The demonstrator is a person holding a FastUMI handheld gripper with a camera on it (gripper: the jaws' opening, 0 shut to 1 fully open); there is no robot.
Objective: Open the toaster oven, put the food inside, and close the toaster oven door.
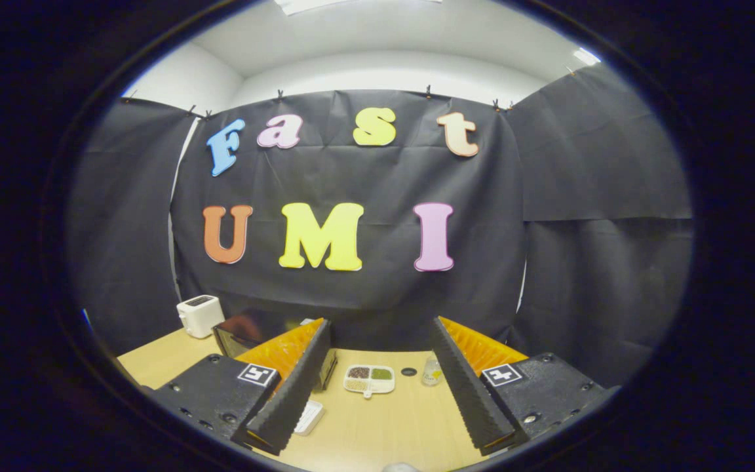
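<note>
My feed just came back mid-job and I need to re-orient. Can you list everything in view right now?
Toaster oven: 1, black with dark glass front, behind the left finger, far left of the table.
Toaster: 1, white, left of the toaster oven by the wall.
Divided dish: 1, white, brown and green contents, beyond and between the fingers.
Small jar: 1, clear, beside the right finger.
Round hole: 1, dark, right of the dish.
Flat item: 1, white, partly hidden by the left finger.
Table: 1, light wood.
Gripper: 1, fingers wide apart, holding nothing.
</note>
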